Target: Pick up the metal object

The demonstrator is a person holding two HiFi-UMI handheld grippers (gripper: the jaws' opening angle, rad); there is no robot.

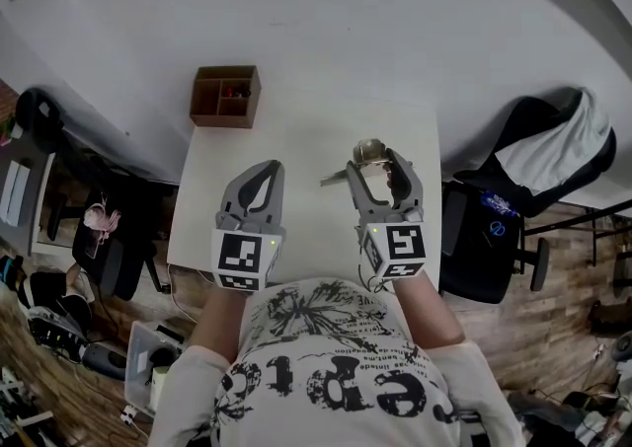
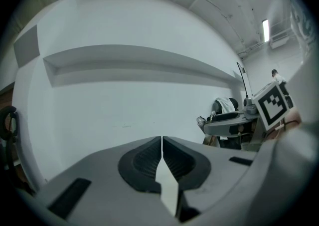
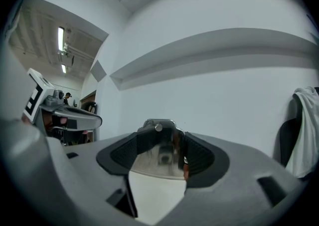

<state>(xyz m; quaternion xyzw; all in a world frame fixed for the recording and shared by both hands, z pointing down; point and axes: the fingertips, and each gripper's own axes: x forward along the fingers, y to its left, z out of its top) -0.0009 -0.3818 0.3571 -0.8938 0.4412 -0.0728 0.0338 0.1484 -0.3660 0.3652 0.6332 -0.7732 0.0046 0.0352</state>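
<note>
In the right gripper view, a shiny metal object point(image 3: 158, 159) with a rivet at its top sits clamped between my right gripper's point(image 3: 160, 141) ribbed pads. From the head view, the metal object point(image 1: 369, 150) shows a round part at the jaw tips and a thin handle pointing left. My right gripper point(image 1: 379, 163) holds it over the white table's point(image 1: 306, 233) right half. Left of it, my left gripper point(image 1: 264, 172) hovers over the table with its jaws pressed together and nothing between them. The left gripper point(image 2: 162, 142) faces a bare white wall.
A brown wooden box point(image 1: 226, 96) with compartments stands beyond the table's far left corner. A black chair draped with a white cloth point(image 1: 558, 144) stands at the right. Another chair point(image 1: 111, 238) and floor clutter lie left of the table.
</note>
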